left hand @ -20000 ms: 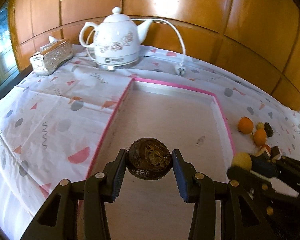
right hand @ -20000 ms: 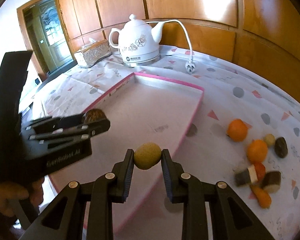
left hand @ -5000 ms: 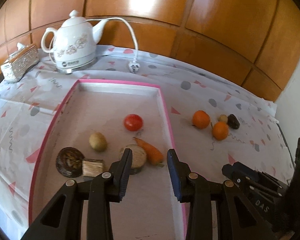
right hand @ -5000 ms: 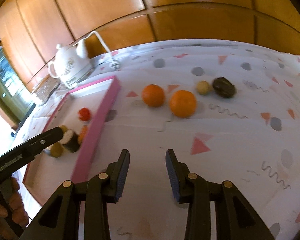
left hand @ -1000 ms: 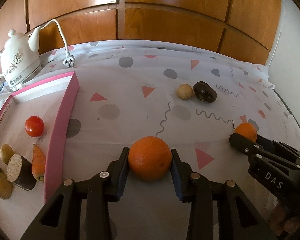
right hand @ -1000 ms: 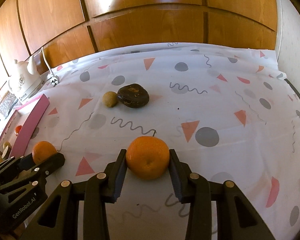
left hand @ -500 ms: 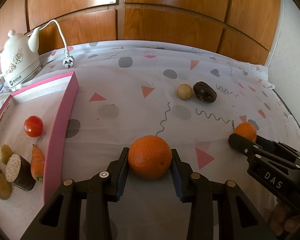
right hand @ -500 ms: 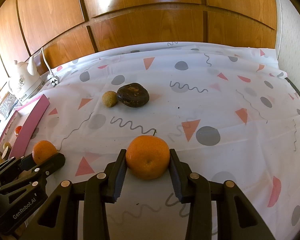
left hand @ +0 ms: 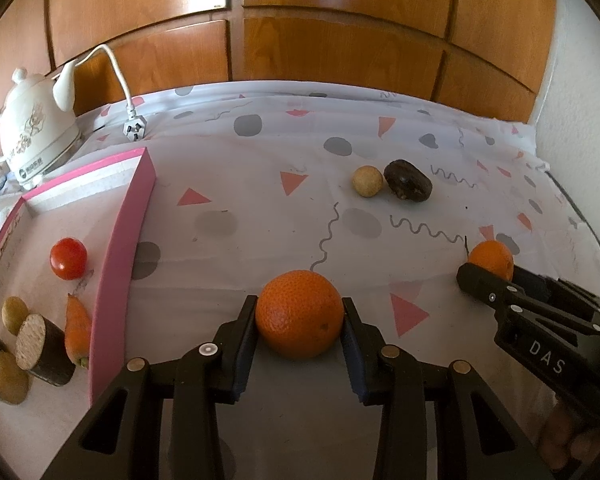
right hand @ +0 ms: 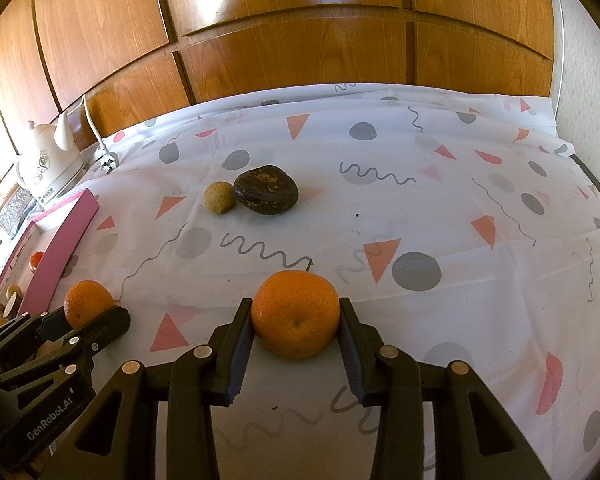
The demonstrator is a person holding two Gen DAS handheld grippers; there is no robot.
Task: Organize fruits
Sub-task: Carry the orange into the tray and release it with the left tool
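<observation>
Left wrist view, left tool (left hand: 299, 322) angled down (clamping orange (left hand: 299, 314))

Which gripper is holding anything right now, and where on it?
Both. The left gripper clamps a round orange across its sides; the right gripper clamps a second round orange likewise.

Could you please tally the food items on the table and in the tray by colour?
Orange: 3, namely an orange, a second orange and a carrot
Red: 1, a tomato
Tan or yellowish: 3, namely a small ball, a small potato and a larger potato
Dark brown: 2, namely a lump and a cut log
Total: 9
</observation>
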